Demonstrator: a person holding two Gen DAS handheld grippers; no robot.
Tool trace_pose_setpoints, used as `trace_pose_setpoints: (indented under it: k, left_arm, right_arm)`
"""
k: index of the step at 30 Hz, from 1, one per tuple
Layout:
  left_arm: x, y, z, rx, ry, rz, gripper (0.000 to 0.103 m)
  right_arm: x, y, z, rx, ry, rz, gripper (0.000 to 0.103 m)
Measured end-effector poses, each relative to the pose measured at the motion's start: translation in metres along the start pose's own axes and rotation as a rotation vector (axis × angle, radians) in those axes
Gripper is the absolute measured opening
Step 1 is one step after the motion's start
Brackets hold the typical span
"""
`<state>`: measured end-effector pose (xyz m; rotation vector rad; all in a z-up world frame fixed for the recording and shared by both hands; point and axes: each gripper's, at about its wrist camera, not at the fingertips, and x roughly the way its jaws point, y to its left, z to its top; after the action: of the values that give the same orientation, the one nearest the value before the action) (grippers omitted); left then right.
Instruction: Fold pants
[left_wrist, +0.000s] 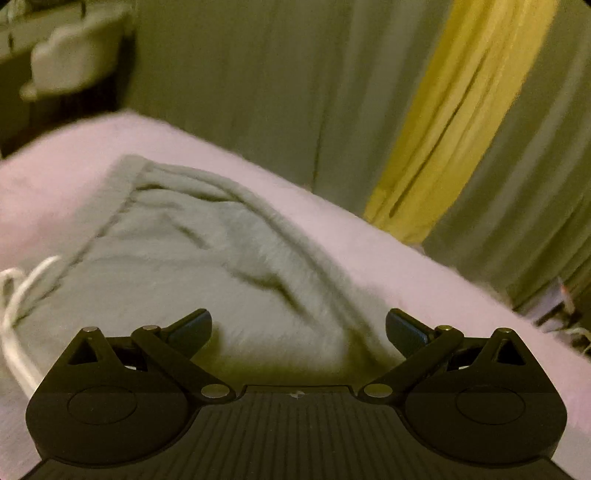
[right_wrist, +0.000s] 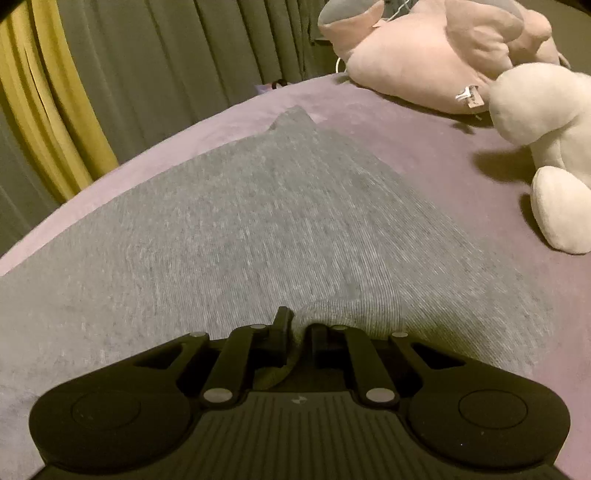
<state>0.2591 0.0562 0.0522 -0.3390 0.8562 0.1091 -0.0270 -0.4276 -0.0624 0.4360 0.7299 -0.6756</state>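
Right gripper (right_wrist: 298, 338): my jaws are pinched tight on a fold of the pants (right_wrist: 280, 229), grey cloth bunched between the pads.
Left gripper (left_wrist: 298, 328): my jaws stand wide apart with nothing between them, hovering over the pants (left_wrist: 207, 266); this view is blurred.
Pants: grey knit, spread on the bed (right_wrist: 424, 155); from my right they stretch away flat to a narrow far end, from my left they lie creased with a hemmed band along the far left edge.
Cord (left_wrist: 18, 302): white, looped at the left edge of the pants.
Bed: mauve cover, showing on both sides of the pants.
Plush toys: a cream one (right_wrist: 546, 147) and a pink one (right_wrist: 436, 55), on the bed far right, well apart from the pants.
Curtains: grey-green (right_wrist: 177, 55) with a yellow one (right_wrist: 48, 110), beyond the bed.
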Motion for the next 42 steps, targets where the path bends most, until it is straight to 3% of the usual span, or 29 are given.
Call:
trace_pose_setpoints:
  k: [3, 7, 8, 9, 12, 18, 22, 25, 27, 28, 30, 31, 34, 37, 39, 41, 42]
  left_arm:
    - [0.040, -0.008, 0.026, -0.035, 0.042, 0.022, 0.103]
    - [0.083, -0.007, 0.035, -0.112, 0.148, 0.060, 0.101]
    - [0.091, -0.004, 0.034, -0.132, 0.174, 0.064, 0.084]
    - [0.095, -0.001, 0.033, -0.150, 0.193, 0.067, 0.049]
    - [0.087, 0.014, 0.029, -0.216, 0.187, -0.022, 0.018]
    - [0.016, 0.033, 0.026, -0.217, 0.068, -0.124, 0.013]
    - [-0.058, 0.038, 0.008, -0.171, -0.036, -0.219, 0.013]
    - [-0.114, 0.052, -0.027, -0.131, -0.122, -0.275, 0.013]
    - [-0.137, 0.070, -0.059, -0.160, -0.133, -0.285, 0.014]
    - [-0.140, 0.082, -0.081, -0.181, -0.114, -0.279, 0.017]
    - [-0.129, 0.100, -0.115, -0.187, -0.078, -0.216, 0.040]
    - [-0.114, 0.111, -0.131, -0.196, -0.036, -0.158, 0.046]
    - [-0.087, 0.132, -0.156, -0.205, 0.033, -0.024, 0.046]
    - [-0.087, 0.146, -0.158, -0.263, -0.017, -0.041, 0.063]
    - [-0.087, 0.156, -0.147, -0.305, -0.070, -0.030, 0.086]
    - [-0.079, 0.164, -0.135, -0.338, -0.095, -0.008, 0.086]
    - [-0.079, 0.170, -0.133, -0.353, -0.090, -0.018, 0.086]
  right_arm:
    - [0.004, -0.003, 0.000, 0.009, -0.015, 0.005, 0.009]
    - [0.006, 0.001, -0.001, -0.004, -0.033, 0.000, 0.009]
    - [0.003, 0.001, -0.003, -0.002, -0.038, 0.001, 0.009]
    - [0.004, 0.001, -0.003, -0.002, -0.041, 0.001, 0.009]
    - [0.004, 0.001, -0.004, -0.004, -0.047, 0.003, 0.009]
    - [0.006, -0.006, 0.009, 0.039, 0.005, 0.034, 0.009]
    - [-0.001, -0.033, 0.038, 0.241, 0.055, 0.146, 0.007]
    - [-0.039, -0.055, 0.063, 0.354, -0.058, 0.248, 0.007]
    - [-0.065, -0.068, 0.073, 0.368, -0.131, 0.263, 0.007]
    - [-0.076, -0.075, 0.075, 0.368, -0.160, 0.259, 0.007]
    - [-0.090, -0.088, 0.071, 0.331, -0.190, 0.195, 0.007]
    - [-0.090, -0.092, 0.066, 0.297, -0.185, 0.149, 0.007]
    - [-0.059, -0.093, 0.048, 0.170, -0.036, 0.015, 0.008]
    - [-0.039, -0.091, 0.034, 0.147, 0.032, -0.056, 0.008]
    - [-0.039, -0.091, 0.030, 0.171, 0.028, -0.051, 0.011]
    - [-0.034, -0.088, 0.029, 0.191, 0.046, -0.022, 0.023]
    - [-0.032, -0.087, 0.027, 0.200, 0.052, -0.007, 0.034]
